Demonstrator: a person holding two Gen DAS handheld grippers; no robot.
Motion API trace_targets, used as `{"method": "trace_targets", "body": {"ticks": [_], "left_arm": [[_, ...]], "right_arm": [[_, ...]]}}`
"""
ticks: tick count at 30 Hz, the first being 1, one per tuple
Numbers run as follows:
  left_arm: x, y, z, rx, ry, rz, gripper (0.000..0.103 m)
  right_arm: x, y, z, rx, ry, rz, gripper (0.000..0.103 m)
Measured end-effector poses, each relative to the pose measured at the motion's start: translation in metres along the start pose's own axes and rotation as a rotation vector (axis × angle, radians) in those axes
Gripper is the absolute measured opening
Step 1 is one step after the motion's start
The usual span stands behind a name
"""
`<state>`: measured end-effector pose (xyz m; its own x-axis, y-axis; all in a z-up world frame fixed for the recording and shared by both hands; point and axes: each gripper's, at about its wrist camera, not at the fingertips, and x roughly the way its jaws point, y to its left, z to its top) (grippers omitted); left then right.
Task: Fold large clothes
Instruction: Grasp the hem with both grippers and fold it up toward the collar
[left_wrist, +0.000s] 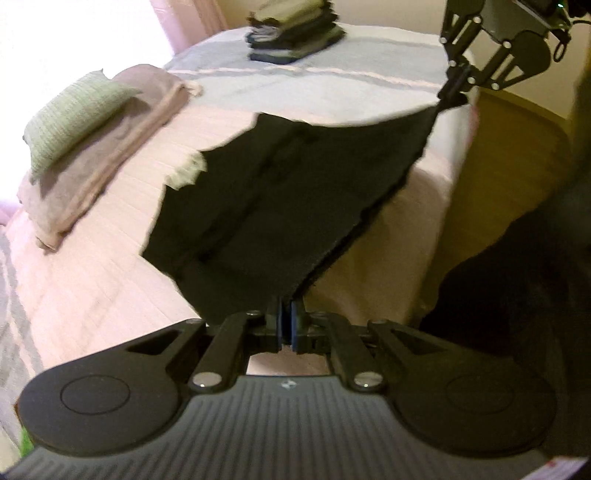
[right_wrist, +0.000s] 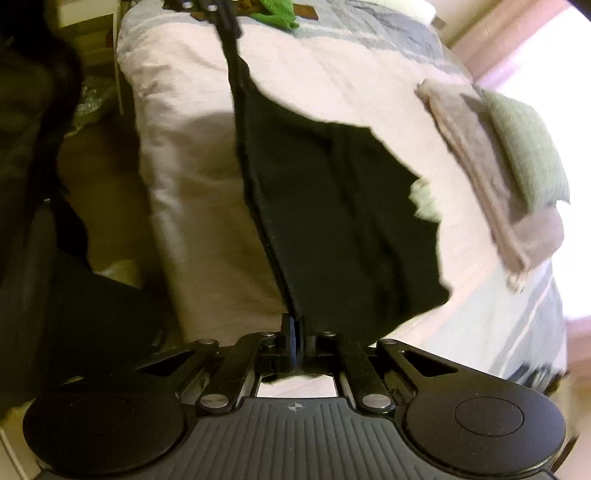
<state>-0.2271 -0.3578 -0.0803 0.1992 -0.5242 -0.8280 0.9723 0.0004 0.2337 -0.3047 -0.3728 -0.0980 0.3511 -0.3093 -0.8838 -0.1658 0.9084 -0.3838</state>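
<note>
A large black garment (left_wrist: 280, 195) hangs stretched in the air over the near side of the bed, held by two corners. My left gripper (left_wrist: 286, 314) is shut on one corner at the bottom of its view. My right gripper (right_wrist: 297, 325) is shut on the other corner; it also shows in the left wrist view at the top right (left_wrist: 452, 96), pinching the cloth. In the right wrist view the black garment (right_wrist: 332, 206) runs taut along one edge up to the left gripper (right_wrist: 229, 22). A pale green patch (left_wrist: 186, 171) peeks past its far edge.
The bed (left_wrist: 110, 288) has a pink and grey-blue striped cover. A folded beige cloth with a green knit piece (left_wrist: 74, 114) on it lies to one side. A stack of folded clothes (left_wrist: 295, 37) sits at the far end. A person's dark clothing (left_wrist: 517, 288) is beside the bed.
</note>
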Motion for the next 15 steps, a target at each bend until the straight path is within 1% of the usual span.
{"method": "trace_targets", "body": {"ticks": [2, 3, 6, 9, 11, 13, 15], "left_arm": [[0.009, 0.029, 0.021, -0.021, -0.006, 0.015, 0.002], [0.016, 0.049, 0.034, -0.037, -0.011, 0.017, 0.002], [0.044, 0.103, 0.071, -0.061, -0.014, 0.039, 0.002], [0.081, 0.155, 0.106, -0.122, 0.0, 0.048, 0.002], [0.113, 0.188, 0.123, -0.156, 0.019, 0.049, 0.002], [0.15, 0.217, 0.134, -0.179, 0.045, 0.046, 0.002], [0.19, 0.242, 0.136, -0.208, 0.086, 0.033, 0.002]], "right_arm": [[0.008, -0.041, 0.008, -0.016, -0.01, -0.018, 0.0], [0.015, -0.063, 0.012, -0.028, -0.015, -0.028, 0.0], [0.043, -0.135, 0.023, -0.047, -0.03, -0.05, 0.0], [0.093, -0.203, 0.034, -0.056, -0.041, -0.053, 0.0], [0.128, -0.244, 0.035, -0.048, -0.038, -0.034, 0.0], [0.166, -0.276, 0.037, -0.043, -0.03, -0.007, 0.0], [0.199, -0.301, 0.038, -0.042, -0.018, 0.018, 0.0]]}}
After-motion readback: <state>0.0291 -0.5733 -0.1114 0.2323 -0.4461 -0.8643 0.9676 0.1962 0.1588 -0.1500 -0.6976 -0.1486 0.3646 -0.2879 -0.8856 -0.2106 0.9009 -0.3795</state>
